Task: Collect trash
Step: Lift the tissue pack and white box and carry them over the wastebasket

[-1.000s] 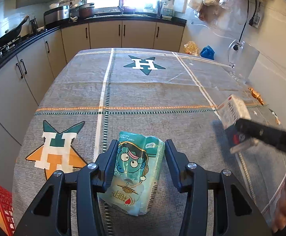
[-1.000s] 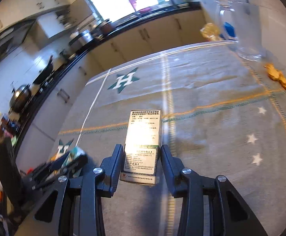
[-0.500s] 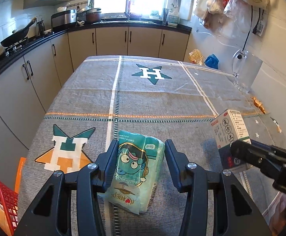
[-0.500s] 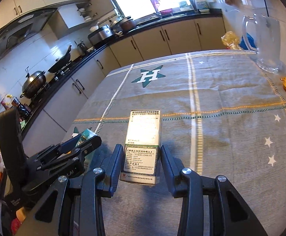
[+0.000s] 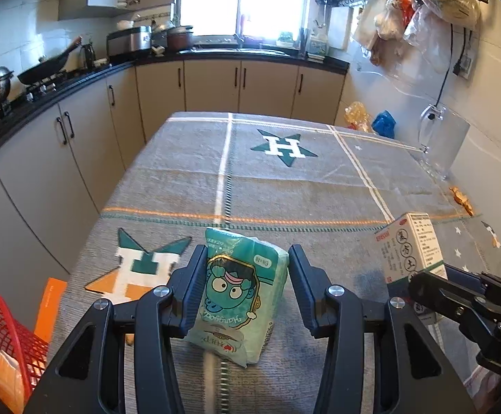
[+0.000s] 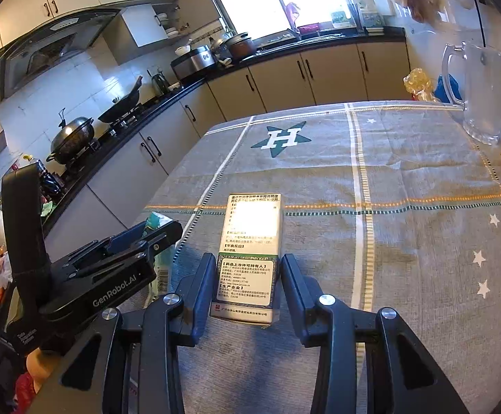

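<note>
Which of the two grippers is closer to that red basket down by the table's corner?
Left. The left gripper, clamped on the green packet, sits just beside the red basket; the right gripper is on the far side.

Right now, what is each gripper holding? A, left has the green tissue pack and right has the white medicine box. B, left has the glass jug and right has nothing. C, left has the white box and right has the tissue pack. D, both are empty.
A: the left gripper clamps the green tissue pack, and the right gripper clamps the white medicine box.
</note>
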